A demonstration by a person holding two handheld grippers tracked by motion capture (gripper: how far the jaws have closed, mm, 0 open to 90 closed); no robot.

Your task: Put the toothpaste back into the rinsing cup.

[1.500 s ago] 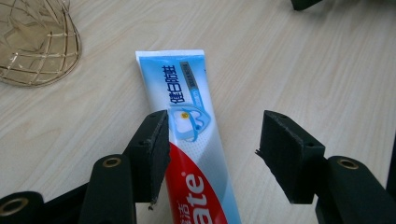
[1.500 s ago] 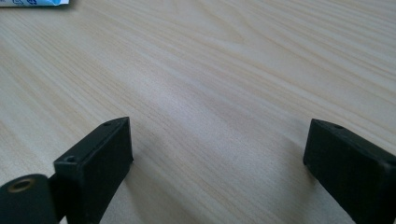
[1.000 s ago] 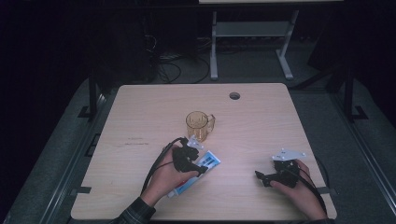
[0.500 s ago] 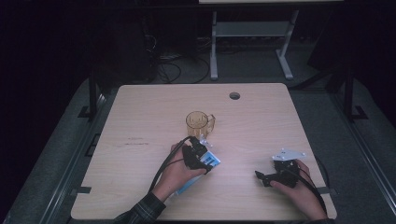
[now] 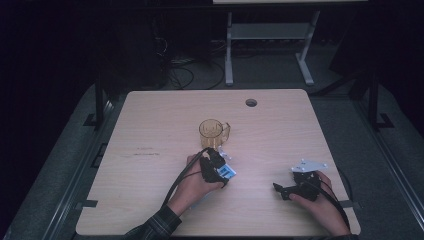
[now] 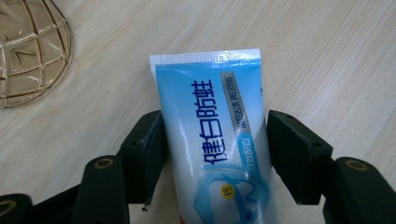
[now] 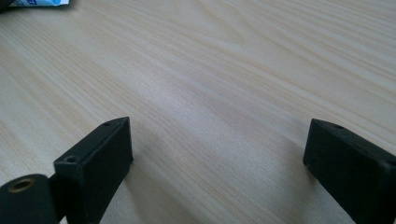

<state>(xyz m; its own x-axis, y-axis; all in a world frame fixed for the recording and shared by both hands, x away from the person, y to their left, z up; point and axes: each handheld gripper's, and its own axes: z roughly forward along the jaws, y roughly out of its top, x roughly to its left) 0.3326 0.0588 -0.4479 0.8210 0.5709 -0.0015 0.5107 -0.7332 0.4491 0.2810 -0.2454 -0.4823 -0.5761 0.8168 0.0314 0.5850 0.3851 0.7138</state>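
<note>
Toothpaste tube (image 6: 212, 140), blue and white with printed characters down its face, sits between the two black jaws of the left gripper (image 6: 215, 154). Both jaw pads press against the tube's sides, so the jaws are closed on it. Crimped flat end of the tube points away from the camera in the left gripper view, over the wooden tabletop. Whether the tube rests on the table or is lifted off it cannot be told.

High view: tube (image 5: 226, 171) and left gripper (image 5: 215, 167) are near the table's middle, toward the person's side, just in front of the amber glass mug (image 5: 212, 133). Mug stands upright, handle to the right. Its faceted amber wall appears at the upper left corner of the left gripper view (image 6: 28, 46), close to the tube's crimped end but apart from it. Left hand (image 5: 192, 182) wraps the gripper; a plaid sleeve enters from the bottom edge.

Right gripper (image 5: 287, 190) lies well apart to the right, low over the table (image 5: 150, 125), held in the right hand (image 5: 320, 200), grey plate on top. Right gripper view: jaws spread wide with bare wood between them; right gripper (image 7: 217, 158) holds nothing. A sliver of the tube shows at the top left corner (image 7: 39, 2).

Round cable hole (image 5: 251, 102) near the table's far edge.
</note>
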